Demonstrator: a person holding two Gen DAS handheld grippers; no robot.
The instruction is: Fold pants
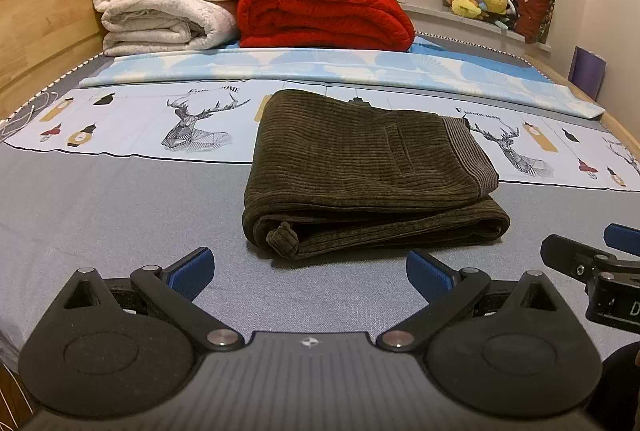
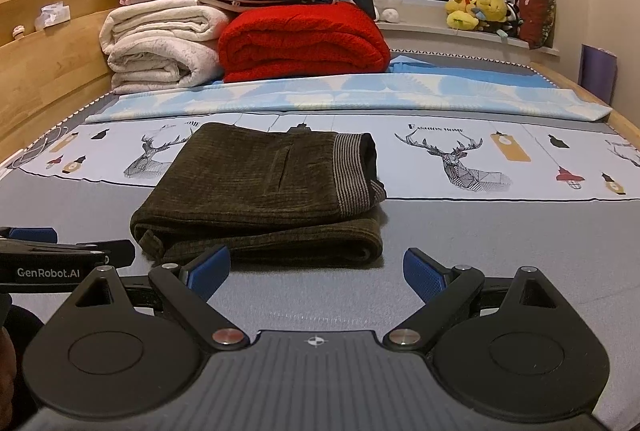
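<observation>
Left wrist view: the left hand-held gripper [image 1: 308, 271] hangs spread wide, gripping nothing, just short of the folded corduroy pants [image 1: 368, 171] lying on the bed [image 1: 100, 199]. Right hand-held gripper [image 2: 316, 269] likewise spread and empty, near the bundle's front edge. Red blanket [image 2: 304, 41] stacked far behind.
</observation>
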